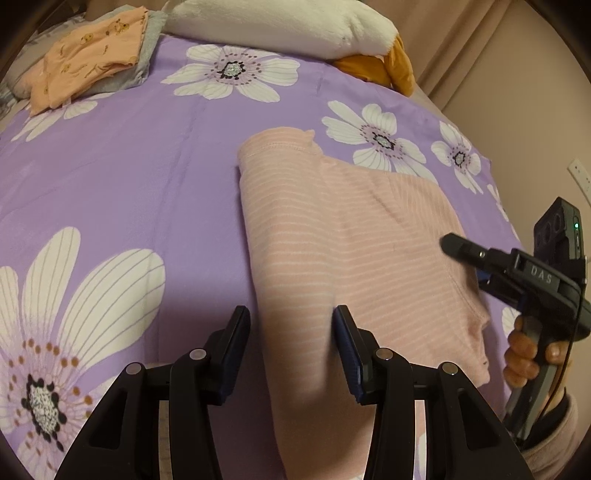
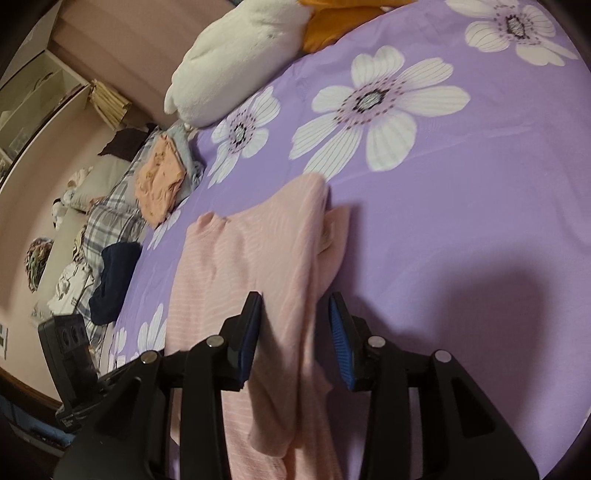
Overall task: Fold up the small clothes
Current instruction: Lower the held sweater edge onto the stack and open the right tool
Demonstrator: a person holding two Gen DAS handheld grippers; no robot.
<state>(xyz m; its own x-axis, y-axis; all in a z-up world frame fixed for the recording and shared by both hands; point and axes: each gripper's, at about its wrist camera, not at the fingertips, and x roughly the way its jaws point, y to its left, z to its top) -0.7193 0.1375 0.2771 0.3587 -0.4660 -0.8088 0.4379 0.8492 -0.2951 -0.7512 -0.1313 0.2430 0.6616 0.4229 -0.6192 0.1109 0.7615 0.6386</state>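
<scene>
Pink garment (image 1: 343, 251) hem cut off

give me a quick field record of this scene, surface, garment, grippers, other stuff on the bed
surface: purple flowered bedsheet
garment: pink striped top, partly folded, lying on the sheet
left gripper: open, over the top's near edge
right gripper: open, jaws apart over the top's edge
done pile: folded orange garment on a grey one, far corner
other: white plush pillow, mustard cloth
</scene>
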